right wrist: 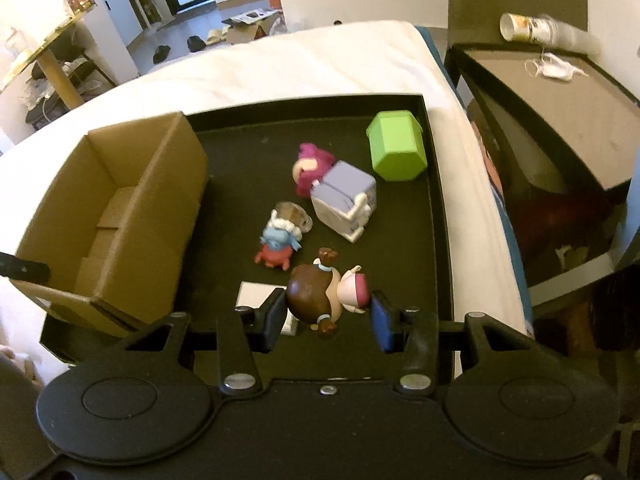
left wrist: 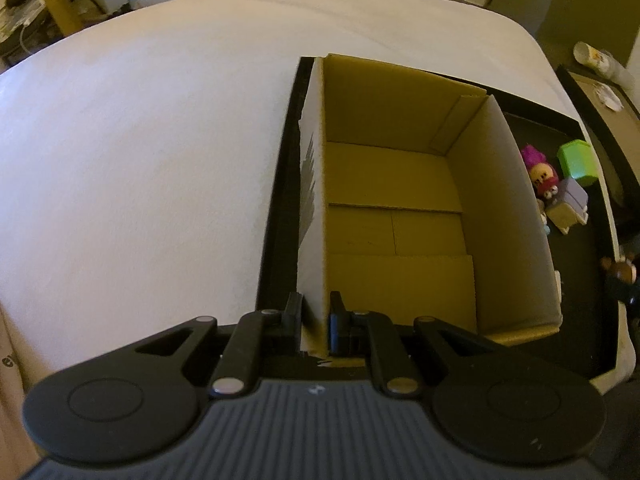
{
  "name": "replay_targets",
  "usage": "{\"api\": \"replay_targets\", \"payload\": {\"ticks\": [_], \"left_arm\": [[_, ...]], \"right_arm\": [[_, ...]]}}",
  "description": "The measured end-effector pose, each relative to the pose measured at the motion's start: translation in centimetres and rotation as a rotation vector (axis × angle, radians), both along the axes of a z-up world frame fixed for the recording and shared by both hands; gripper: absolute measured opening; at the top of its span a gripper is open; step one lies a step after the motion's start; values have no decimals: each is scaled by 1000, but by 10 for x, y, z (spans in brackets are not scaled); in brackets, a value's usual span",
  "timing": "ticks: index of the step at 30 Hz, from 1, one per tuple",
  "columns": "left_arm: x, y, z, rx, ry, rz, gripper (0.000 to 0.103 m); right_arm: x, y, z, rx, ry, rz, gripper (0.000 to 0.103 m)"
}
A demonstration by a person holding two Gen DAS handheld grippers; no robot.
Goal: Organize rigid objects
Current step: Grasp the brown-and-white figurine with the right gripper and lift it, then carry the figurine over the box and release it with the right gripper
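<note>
A shallow black tray point(right wrist: 438, 216) lies on the white bed point(left wrist: 140, 140), seemingly to corral the toys, and an open, empty brown cardboard box point(right wrist: 132, 184) fills its left end. The left gripper point(left wrist: 314, 320) is clamped on the box's near wall, probably to steady it for loading. Near the tray's front edge the right gripper point(right wrist: 326, 314) is closed on a brown-haired doll figure point(right wrist: 320, 292), evidently bound for the box.

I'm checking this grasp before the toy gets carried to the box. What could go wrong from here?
The right gripper holds the brown-haired doll only by its round head, so it may twist or slip. The left gripper pinches one thin wall of the empty cardboard box; a pull could tip the box off the black tray.
</note>
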State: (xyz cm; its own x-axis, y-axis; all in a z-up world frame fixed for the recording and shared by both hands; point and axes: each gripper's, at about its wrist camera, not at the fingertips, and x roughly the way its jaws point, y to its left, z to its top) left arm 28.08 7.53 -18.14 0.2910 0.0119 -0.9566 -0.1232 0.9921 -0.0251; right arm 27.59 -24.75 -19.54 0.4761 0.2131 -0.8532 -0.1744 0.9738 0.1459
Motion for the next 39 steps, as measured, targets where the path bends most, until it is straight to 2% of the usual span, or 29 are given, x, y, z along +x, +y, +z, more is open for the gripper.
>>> {"api": "replay_targets", "payload": {"ticks": [6, 14, 21, 30, 39], "left_arm": [[-3, 6, 0, -1, 9, 1, 11], [-5, 13, -5, -55, 48, 34, 12], [-5, 19, -4, -63, 17, 65, 13], [7, 19, -12, -56, 14, 72, 13], [3, 22, -14, -71, -19, 88, 11]], "right_arm": [[0, 12, 18, 8, -38, 20, 44], [-1, 44, 42, 18, -90, 91, 44], [2, 73, 58, 35, -126, 147, 44], [9, 105, 61, 73, -133, 210, 44], [20, 137, 53, 79, -128, 279, 44]]}}
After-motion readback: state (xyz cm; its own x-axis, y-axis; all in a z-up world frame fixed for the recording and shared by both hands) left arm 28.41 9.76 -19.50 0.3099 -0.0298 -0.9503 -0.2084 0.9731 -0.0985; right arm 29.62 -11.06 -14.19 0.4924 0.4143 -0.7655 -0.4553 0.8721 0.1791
